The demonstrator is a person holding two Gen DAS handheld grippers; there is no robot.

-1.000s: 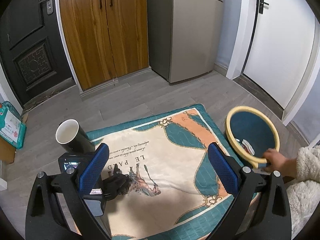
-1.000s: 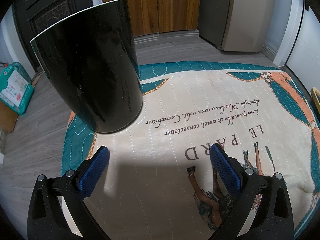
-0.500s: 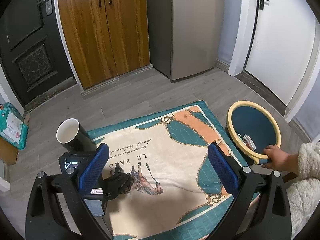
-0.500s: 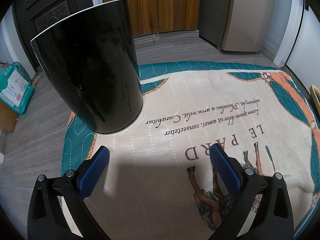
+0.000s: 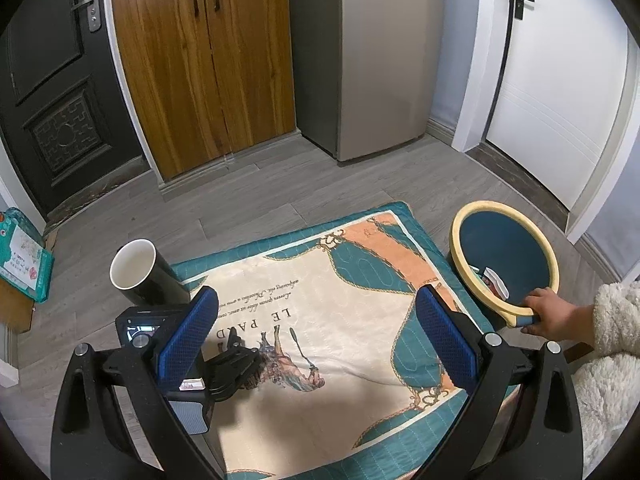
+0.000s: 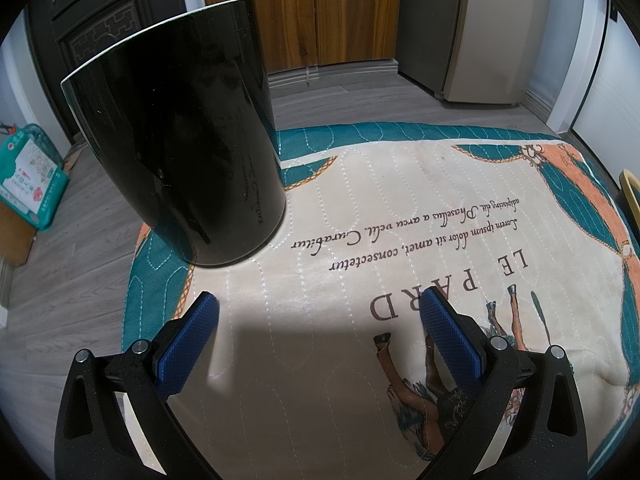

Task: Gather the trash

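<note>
A blue bin with a yellow rim (image 5: 460, 216) stands on the floor off the rug's right edge. A white wrapper (image 5: 496, 280) and other scraps lie inside. A person's hand (image 5: 544, 312) grips the near rim. My left gripper (image 5: 316, 336) hangs open and empty high above the rug (image 5: 328, 320). My right gripper (image 6: 320, 336) sits low on the rug (image 6: 360, 184), open with nothing between its fingers. A black cup (image 6: 180, 132) with a white inside (image 5: 132, 264) stands upright just ahead of it on the rug's corner.
The right gripper's black body (image 5: 136, 328) shows on the rug below the left gripper. A teal package (image 5: 24, 260) lies on cardboard at the far left. Wooden cabinet doors (image 5: 200, 60), a fridge (image 5: 380, 60) and a white door (image 5: 560, 80) line the back.
The left gripper has risen and tipped up a little, so the rug looks smaller. The hand keeps its hold on the bin rim. The right gripper's view is unchanged.
</note>
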